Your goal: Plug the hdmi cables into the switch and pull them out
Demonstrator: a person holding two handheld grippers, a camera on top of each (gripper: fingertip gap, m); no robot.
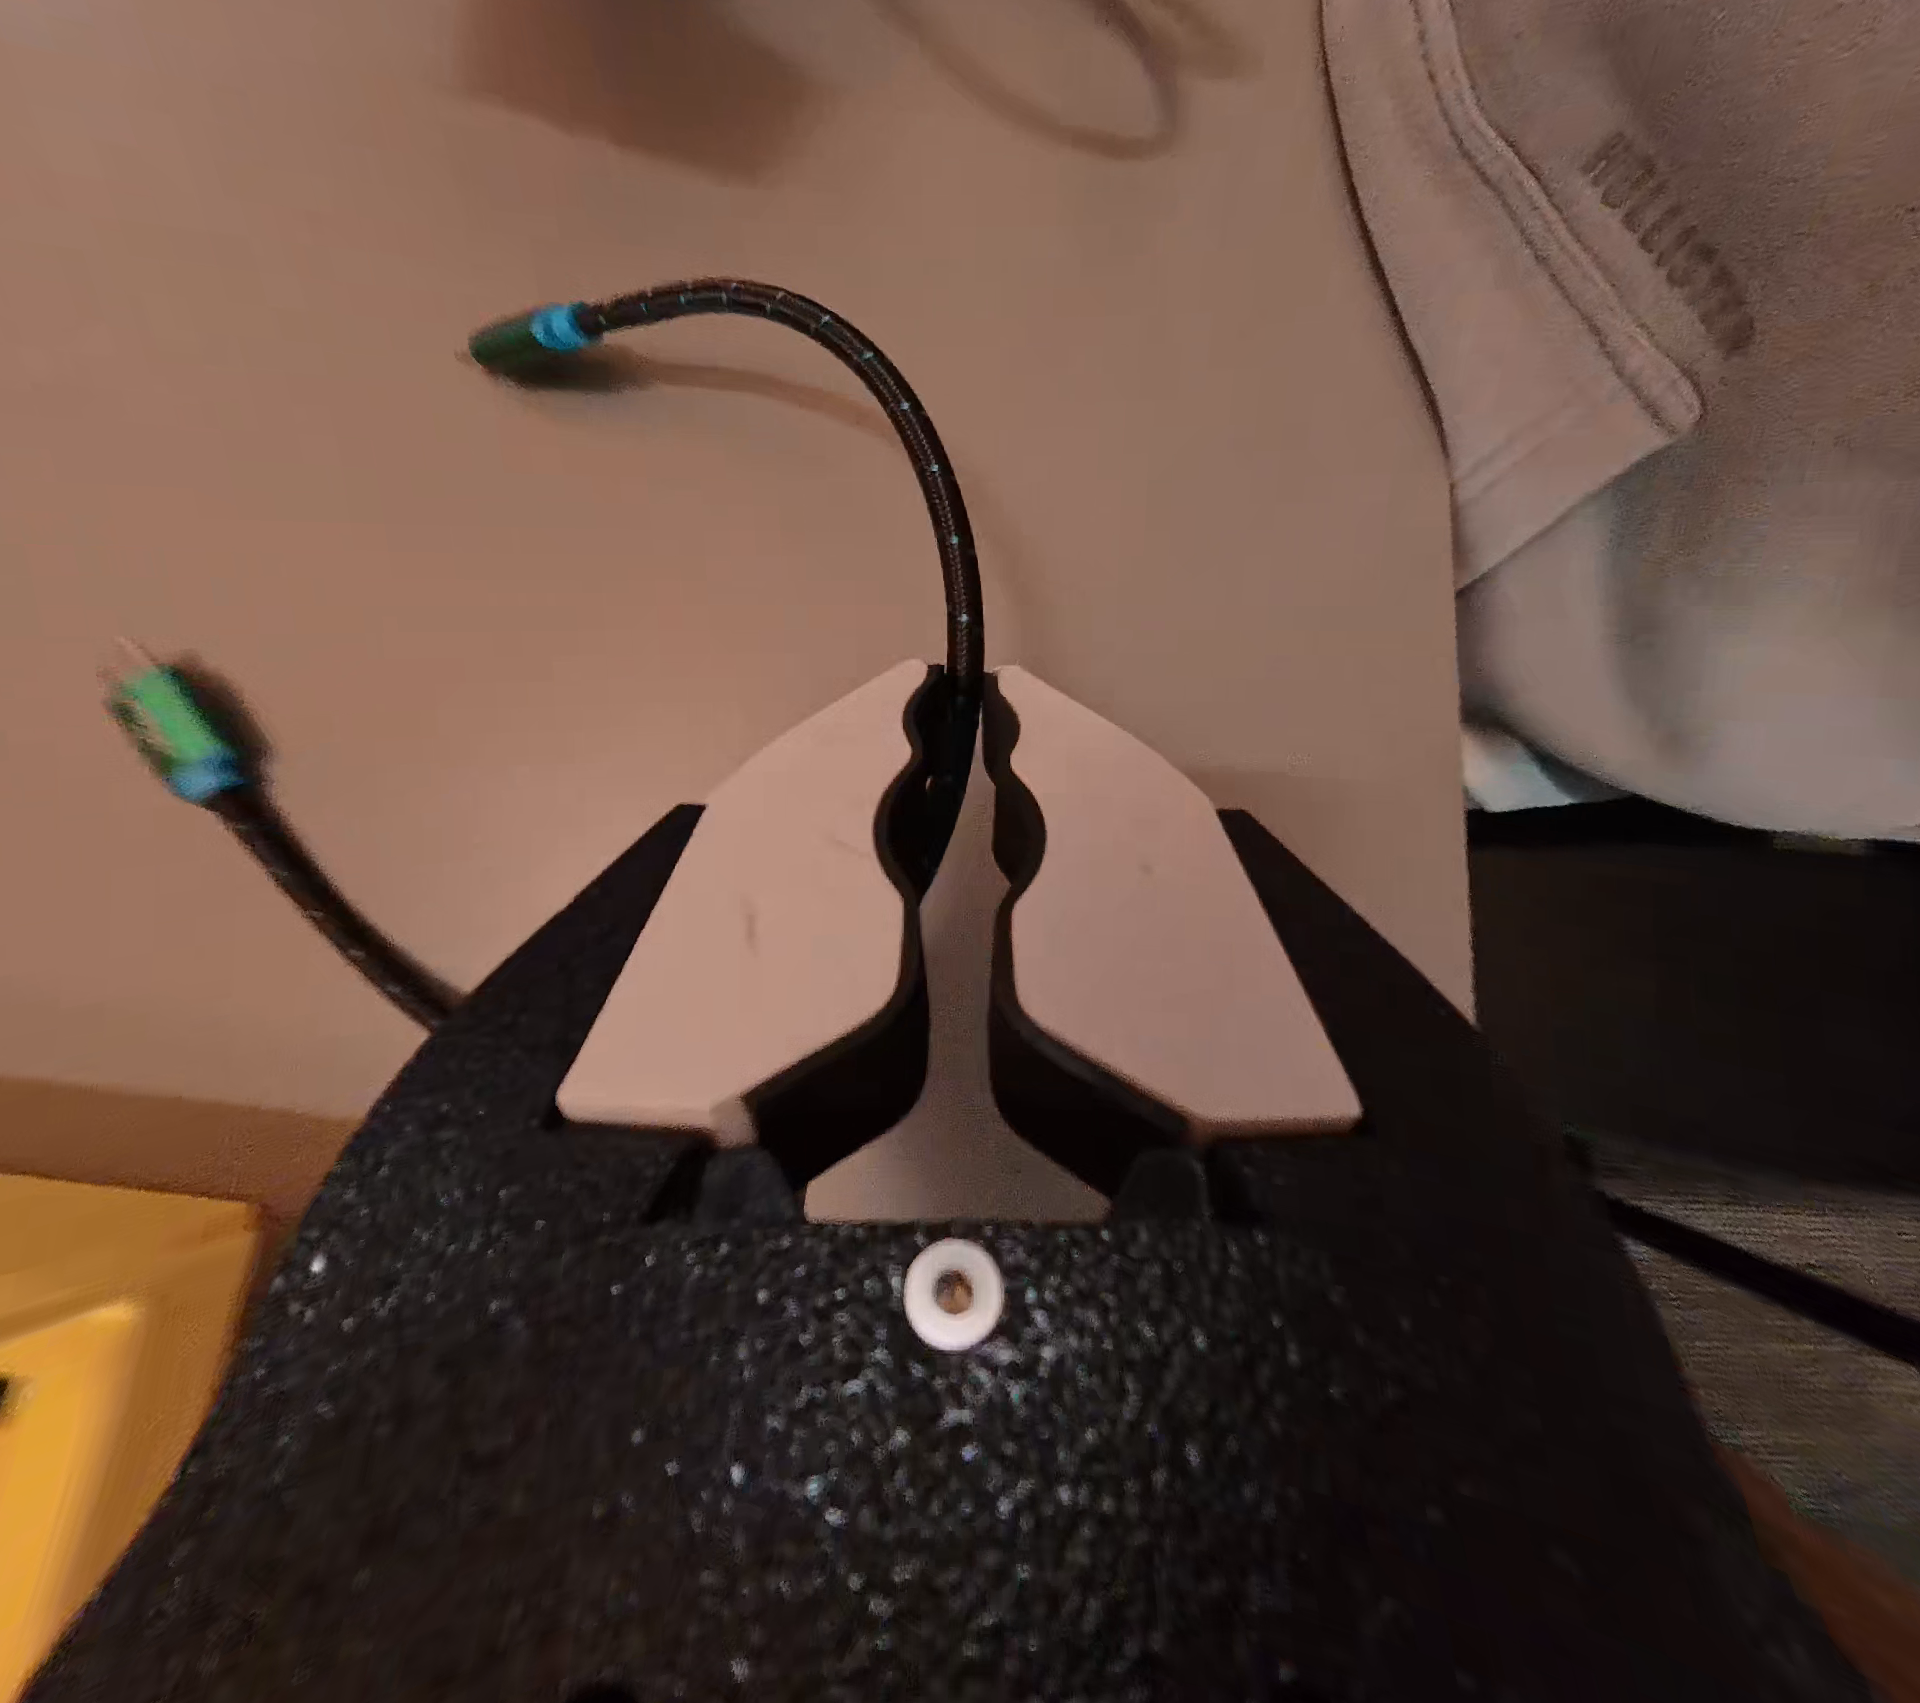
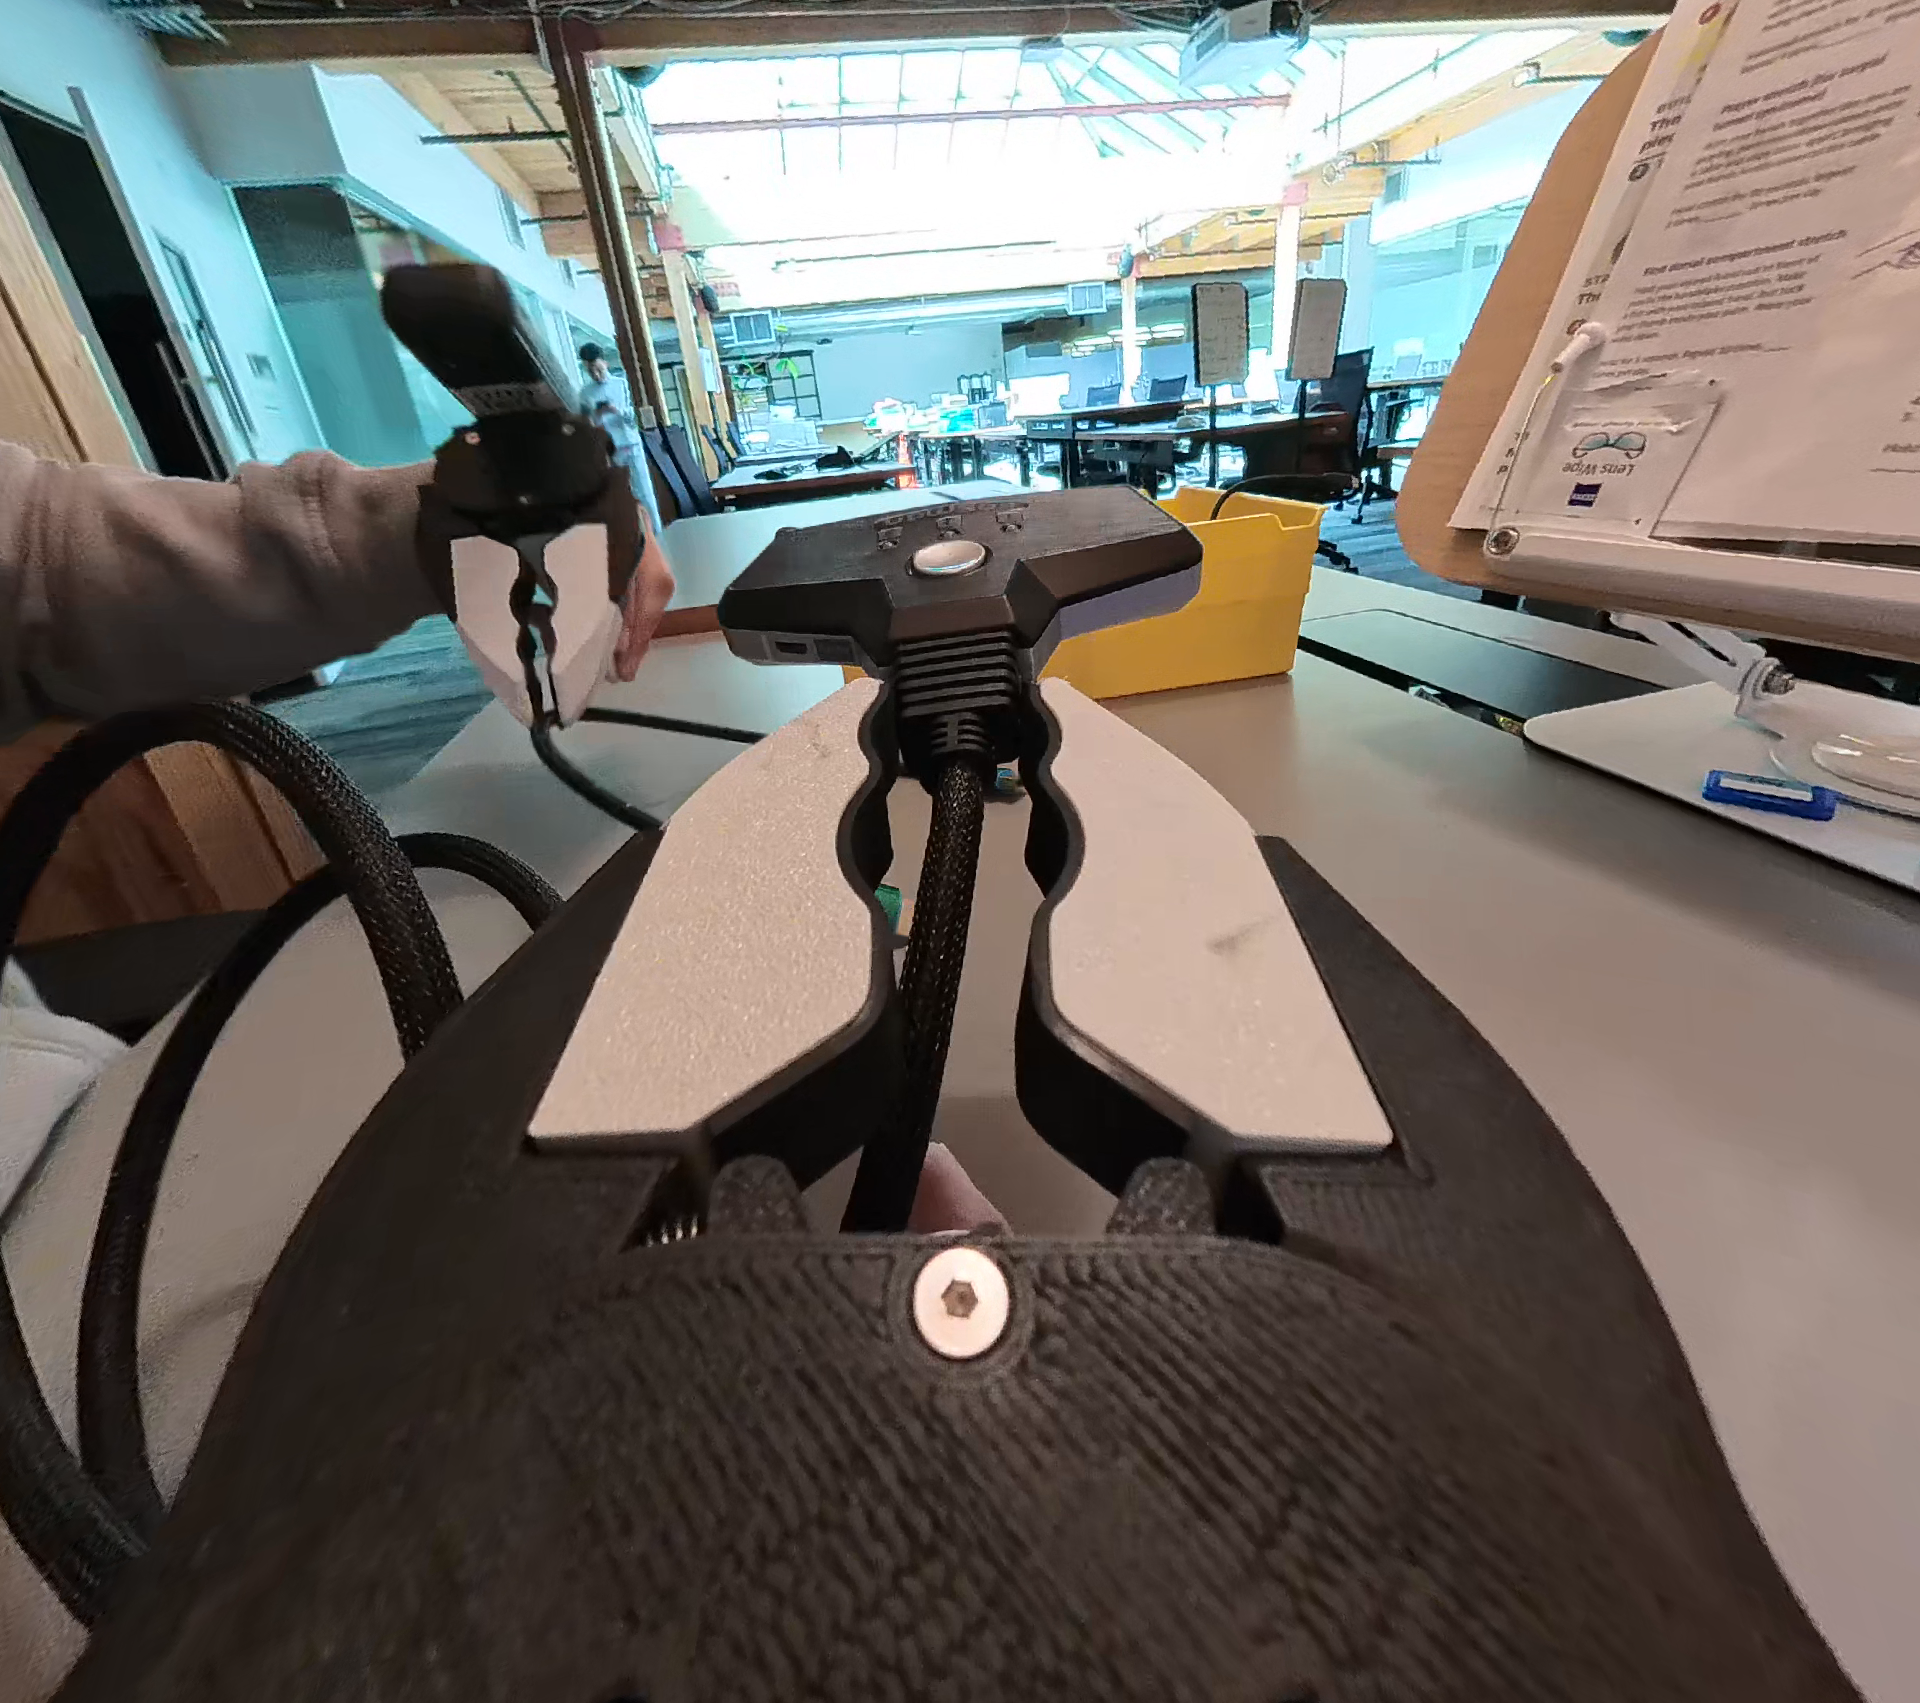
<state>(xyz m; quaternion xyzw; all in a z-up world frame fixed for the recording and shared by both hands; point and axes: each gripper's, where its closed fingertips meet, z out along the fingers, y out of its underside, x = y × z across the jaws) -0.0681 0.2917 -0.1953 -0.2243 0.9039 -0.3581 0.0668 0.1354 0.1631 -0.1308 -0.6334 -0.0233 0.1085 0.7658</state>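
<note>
Left gripper point(image 1: 961, 687) clenched on cable point(image 1: 940, 490), plug point(image 1: 525, 339) dangling far-left. Right gripper point(image 2: 961, 718) grasping switch point(image 2: 961, 578) by its lead. Risk: floppy plug misaligns, jams port.

Black braided cable point(image 1: 940, 490) with blue flecks, green plug point(image 1: 504, 344), blue collar; black switch point(image 2: 961, 578); yellow bin point(image 2: 1231, 604).

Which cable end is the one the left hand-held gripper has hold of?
Start at the left hand-held gripper. A black braided cable rises from its tips and arcs left, clear of the table. It ends in a green plug; the other green plug sits lower left.
</note>
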